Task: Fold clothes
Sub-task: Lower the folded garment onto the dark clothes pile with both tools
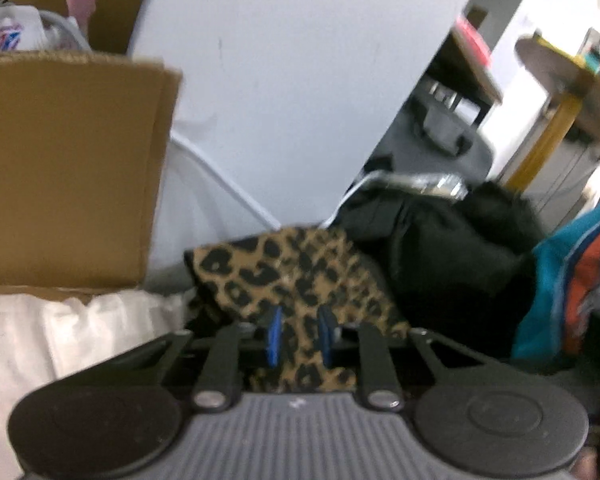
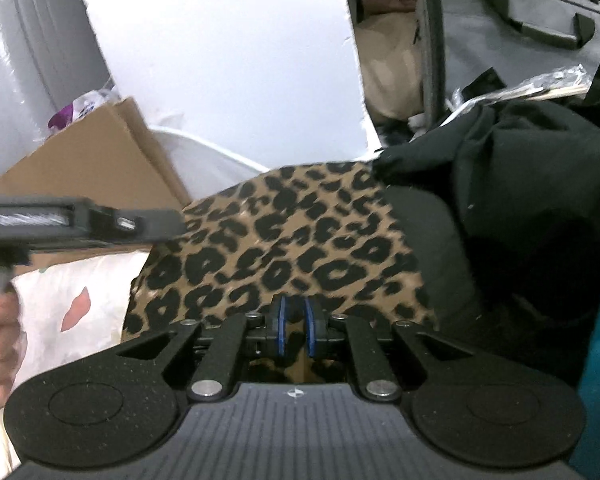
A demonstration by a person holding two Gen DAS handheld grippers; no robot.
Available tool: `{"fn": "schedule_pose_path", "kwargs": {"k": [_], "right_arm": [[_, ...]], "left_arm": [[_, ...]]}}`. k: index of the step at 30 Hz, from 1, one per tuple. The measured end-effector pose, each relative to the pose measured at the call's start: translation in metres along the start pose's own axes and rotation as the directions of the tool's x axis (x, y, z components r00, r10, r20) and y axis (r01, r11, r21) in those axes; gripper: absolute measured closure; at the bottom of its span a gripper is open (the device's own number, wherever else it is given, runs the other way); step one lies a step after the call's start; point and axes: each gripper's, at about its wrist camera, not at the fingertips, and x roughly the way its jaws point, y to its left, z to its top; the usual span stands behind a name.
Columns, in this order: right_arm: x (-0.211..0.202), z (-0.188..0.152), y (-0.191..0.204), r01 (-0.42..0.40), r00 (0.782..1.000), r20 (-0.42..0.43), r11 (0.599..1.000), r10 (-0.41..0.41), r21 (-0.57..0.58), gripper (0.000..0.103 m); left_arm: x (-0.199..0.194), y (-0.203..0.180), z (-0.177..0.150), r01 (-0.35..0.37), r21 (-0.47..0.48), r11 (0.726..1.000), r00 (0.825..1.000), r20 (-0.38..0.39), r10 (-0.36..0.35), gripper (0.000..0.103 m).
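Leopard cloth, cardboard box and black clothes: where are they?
leopard cloth [image 2: 284, 232]: right wrist view, middle of its spotted top.
cardboard box [image 1: 68, 168]: left wrist view, its front flap.
black clothes [image 2: 512, 184]: right wrist view, the crumpled heap.

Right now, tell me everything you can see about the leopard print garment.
The leopard print garment is tan, soft-looking fabric with black spots, bunched rather than flat. It lies between a white cloth and a black garment. The left claw and right claw both pinch its near edge.
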Motion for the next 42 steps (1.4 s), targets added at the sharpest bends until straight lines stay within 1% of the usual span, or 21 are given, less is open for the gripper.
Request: {"fn": "schedule_pose_path", "kwargs": {"k": [2,3,4,6,8,11,15,18,22,27,32,38,41,42], "right_arm": [[0.002,-0.005,0.004,-0.002,1.000,-0.004,1.000,0.002,-0.005,0.087],[0.003,-0.007,0.005,-0.001,1.000,-0.006,1.000,0.001,-0.011,0.083],[0.002,-0.009,0.006,0.002,1.000,-0.008,1.000,-0.002,-0.017,0.081],[0.001,-0.013,0.004,0.003,1.000,-0.013,1.000,-0.004,-0.028,0.081],[-0.001,-0.017,-0.002,0.014,1.000,-0.019,1.000,-0.014,-0.027,0.080],[-0.009,-0.026,-0.014,0.036,0.999,-0.022,0.999,-0.036,-0.020,0.079],[-0.023,-0.036,-0.032,0.060,0.998,-0.020,0.998,-0.060,0.007,0.079],[-0.035,-0.040,-0.036,0.069,0.998,-0.009,0.998,-0.069,0.004,0.078],[-0.042,-0.041,-0.036,0.067,0.998,0.009,0.998,-0.067,-0.004,0.073],[-0.035,-0.045,-0.030,0.067,0.998,-0.011,0.997,-0.068,-0.026,0.073],[-0.031,-0.062,-0.033,0.076,0.996,-0.048,0.997,-0.077,-0.020,0.072],[-0.044,-0.080,-0.048,0.104,0.992,-0.068,0.995,-0.104,-0.006,0.072],[-0.053,-0.086,-0.052,0.118,0.990,-0.081,0.993,-0.118,-0.001,0.072],[-0.056,-0.088,-0.053,0.123,0.989,-0.085,0.992,-0.123,-0.002,0.072]], "left_arm": [[0.006,0.000,-0.005,-0.033,0.045,0.998,0.999,-0.023,0.034,0.089],[0.010,0.000,-0.007,-0.049,0.062,0.997,0.998,-0.039,0.051,0.090],[0.014,0.002,-0.009,-0.066,0.070,0.995,0.995,-0.064,0.070,0.090],[0.022,0.004,-0.013,-0.099,0.112,0.989,0.988,-0.111,0.111,0.089],[0.021,0.000,-0.013,-0.102,0.155,0.983,0.985,-0.119,0.121,0.089],[0.012,-0.006,-0.008,-0.112,0.156,0.981,0.986,-0.107,0.130,0.091],[-0.005,-0.016,-0.010,-0.068,0.165,0.984,0.995,-0.060,0.079,0.091],[-0.015,-0.030,-0.019,-0.021,0.161,0.987,0.999,-0.041,0.028,0.091],[-0.019,-0.042,-0.035,0.017,0.132,0.991,0.999,-0.030,-0.013,0.091],[-0.014,-0.046,-0.061,0.014,0.124,0.992,0.999,-0.041,-0.009,0.091],[-0.018,-0.039,-0.087,-0.008,0.112,0.994,1.000,-0.026,0.011,0.089],[-0.034,-0.039,-0.096,-0.047,0.147,0.988,0.998,-0.026,0.052,0.090],[-0.045,-0.039,-0.100,-0.053,0.123,0.991,0.998,-0.024,0.056,0.090],[-0.049,-0.038,-0.102,-0.055,0.102,0.993,0.998,-0.019,0.057,0.088]]}}
